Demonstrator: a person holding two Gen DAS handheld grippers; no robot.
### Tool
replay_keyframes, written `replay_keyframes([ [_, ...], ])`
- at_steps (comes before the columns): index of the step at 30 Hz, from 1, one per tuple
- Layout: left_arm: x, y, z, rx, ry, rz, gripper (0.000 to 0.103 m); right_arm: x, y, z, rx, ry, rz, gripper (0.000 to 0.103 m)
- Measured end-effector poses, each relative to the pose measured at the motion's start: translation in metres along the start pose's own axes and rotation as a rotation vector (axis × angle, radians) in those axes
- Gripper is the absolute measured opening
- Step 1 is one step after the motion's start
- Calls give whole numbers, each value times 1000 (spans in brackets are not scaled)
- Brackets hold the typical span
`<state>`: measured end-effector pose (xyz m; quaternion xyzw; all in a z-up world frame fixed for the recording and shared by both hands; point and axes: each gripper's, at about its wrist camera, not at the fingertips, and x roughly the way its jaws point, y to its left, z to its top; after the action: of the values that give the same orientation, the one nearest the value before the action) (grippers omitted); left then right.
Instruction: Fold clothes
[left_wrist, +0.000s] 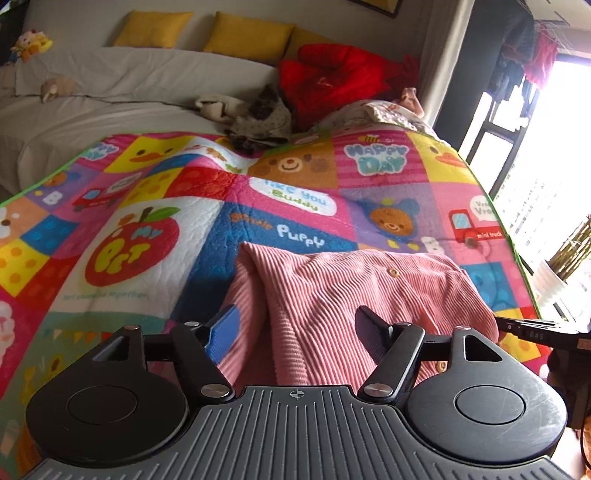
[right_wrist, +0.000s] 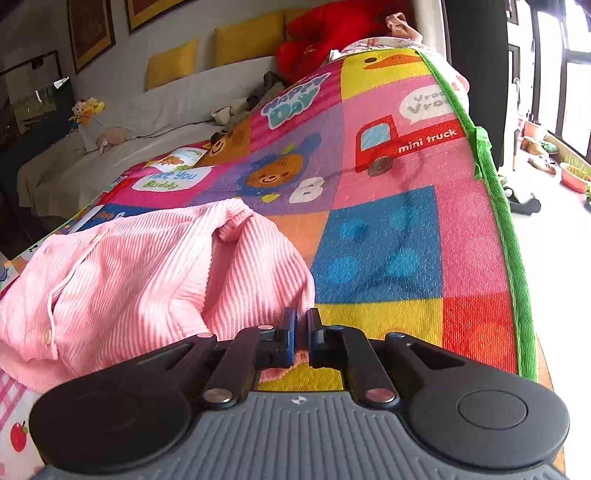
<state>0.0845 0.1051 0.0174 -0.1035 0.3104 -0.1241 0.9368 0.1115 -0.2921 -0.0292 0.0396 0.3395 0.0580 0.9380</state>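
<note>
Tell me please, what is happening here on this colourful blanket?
A person is folding clothes with a two-finger tool in each hand. A pink ribbed shirt with buttons lies crumpled on the patchwork blanket. The right tool is shut on the near edge of the shirt. The left tool is open, its fingers standing on either side of a fold without pressing on it. The shirt is not yet folded flat. More clothes wait at the far end, by a red garment.

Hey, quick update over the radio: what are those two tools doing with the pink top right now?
Left tool open over pink top. Right tool shut on its edge. Top crumpled on play mat. Nothing in the way.
</note>
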Motion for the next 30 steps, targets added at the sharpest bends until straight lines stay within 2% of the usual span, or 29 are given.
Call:
replay_keyframes([
  [3,-13,9,-9,-7,-12,50,85,-14,-4,-10,3,-2,-22,3],
  [8,-15,26,-26,-69,33,88,87,-32,3,-16,-38,-13,-43,4],
  [13,-1,34,-36,-117,64,98,85,-53,17,-6,-39,-118,-50,19],
  [15,2,31,-38,-105,56,100,84,-60,25,-1,-21,-158,-17,24],
  [18,5,28,-39,-88,38,97,72,-66,39,6,-2,-202,64,32],
  [20,7,28,-40,-91,30,94,68,-62,56,11,-22,-200,131,35],
  [23,8,26,-44,-73,16,88,55,-49,82,15,-46,-181,209,39],
  [25,9,24,-46,-56,10,83,38,-34,97,12,-48,-156,258,41],
  [26,10,23,-46,-49,9,84,33,-27,101,9,-50,-139,259,42],
  [27,10,22,-47,-41,8,91,20,-19,104,5,-54,-120,256,43],
  [30,9,23,-45,-42,-3,90,12,2,112,-8,-59,-63,239,45],
])
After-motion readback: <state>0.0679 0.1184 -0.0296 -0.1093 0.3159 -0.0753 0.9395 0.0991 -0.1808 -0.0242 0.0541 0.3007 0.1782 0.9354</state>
